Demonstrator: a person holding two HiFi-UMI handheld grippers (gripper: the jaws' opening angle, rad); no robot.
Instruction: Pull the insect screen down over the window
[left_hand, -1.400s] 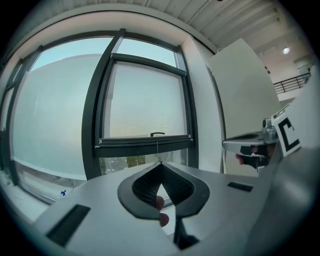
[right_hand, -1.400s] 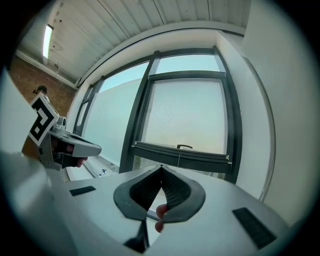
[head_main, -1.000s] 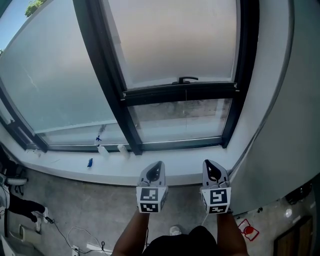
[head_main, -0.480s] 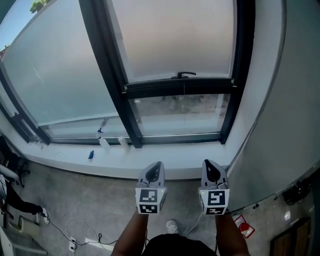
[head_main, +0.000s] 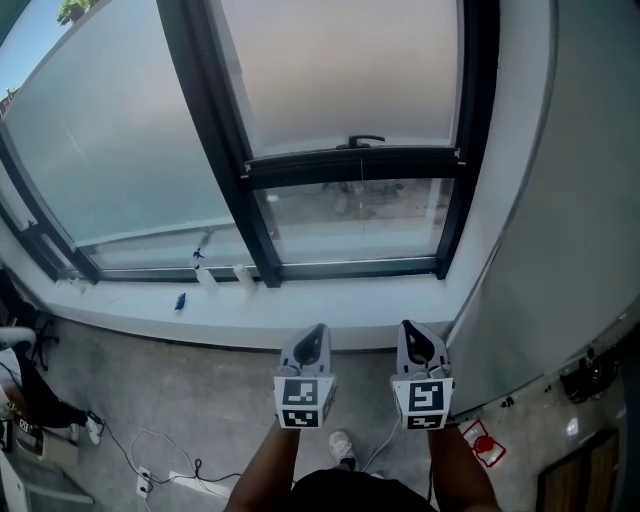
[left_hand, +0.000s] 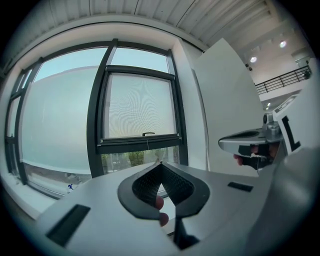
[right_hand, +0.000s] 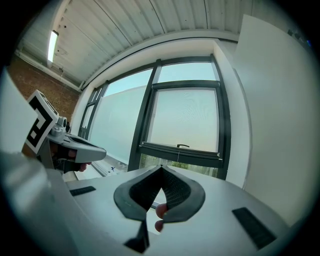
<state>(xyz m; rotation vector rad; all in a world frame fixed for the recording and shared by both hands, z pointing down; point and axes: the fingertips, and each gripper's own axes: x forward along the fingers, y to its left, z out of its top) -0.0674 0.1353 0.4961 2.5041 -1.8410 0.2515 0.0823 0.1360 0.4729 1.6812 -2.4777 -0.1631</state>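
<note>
The insect screen covers the upper part of the right-hand window pane. Its dark bottom bar carries a small black handle, with a strip of uncovered glass below it. The same screen and bar appear in both gripper views, well ahead of the jaws. My left gripper and right gripper are side by side below the sill, both shut and holding nothing, well short of the bar.
A white sill runs under the window with two small bottles and a blue item on it. A white wall closes in on the right. Cables lie on the grey floor at lower left.
The view has drifted back a little from the window; the screen's bar sits slightly higher in the frame. Both grippers keep their places side by side, still shut.
</note>
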